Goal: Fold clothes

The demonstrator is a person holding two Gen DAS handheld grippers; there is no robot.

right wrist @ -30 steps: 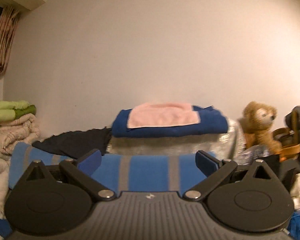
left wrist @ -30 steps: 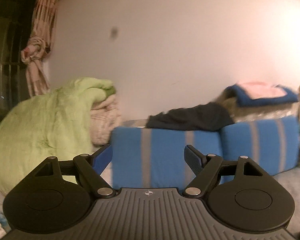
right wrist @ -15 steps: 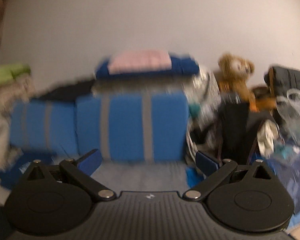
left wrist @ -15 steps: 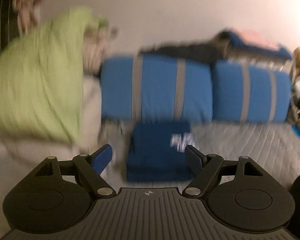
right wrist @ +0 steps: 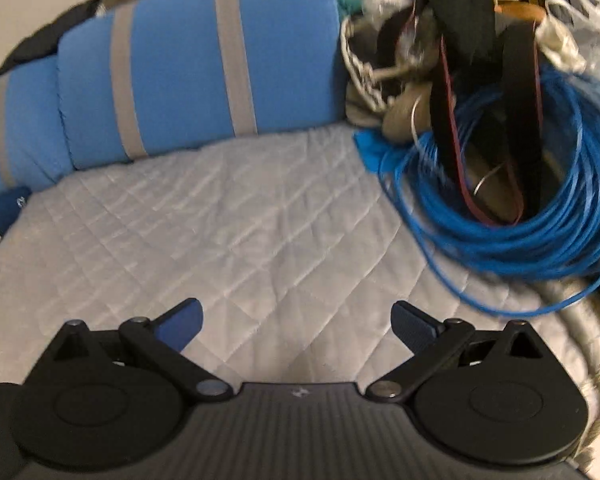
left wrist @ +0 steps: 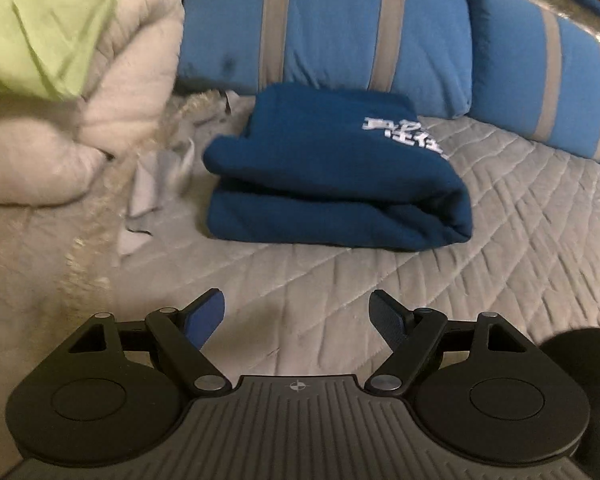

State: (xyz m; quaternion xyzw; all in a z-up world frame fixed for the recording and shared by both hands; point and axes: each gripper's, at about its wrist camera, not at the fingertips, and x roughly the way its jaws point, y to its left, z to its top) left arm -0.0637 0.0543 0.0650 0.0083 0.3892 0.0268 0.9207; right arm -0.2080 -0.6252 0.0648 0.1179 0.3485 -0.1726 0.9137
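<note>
The left tongs [left wrist: 298, 314] are wide open and hold nothing; their two blue-padded fingers [left wrist: 204, 316] hang above the grey quilted bed cover [left wrist: 340, 292] without touching it. Straight ahead of the left tongs, a short way off, lies the folded navy blue garment with white lettering [left wrist: 332, 168], flat on the cover in a thick rectangular stack with the fold edge turned toward the tongs. Behind the garment stand the bright blue cushions with grey stripes [left wrist: 328, 28], and the far edge of the garment is just beside them. Ahead and to the left of the left tongs there is a cream fluffy blanket [left wrist: 112, 92] with a light green blanket [left wrist: 40, 20] lying on top of it. The right tongs [right wrist: 296, 320] are also wide open and empty, above a bare part of the same grey cover [right wrist: 220, 232]. The navy garment [right wrist: 0, 210] appears only as a small corner far to the left of them. Ahead and to the right of the right tongs lies a coil of blue cable [right wrist: 520, 208], with dark straps [right wrist: 448, 92] resting over it. The same blue striped cushions [right wrist: 180, 60] stand ahead of the right tongs, to the left.
</note>
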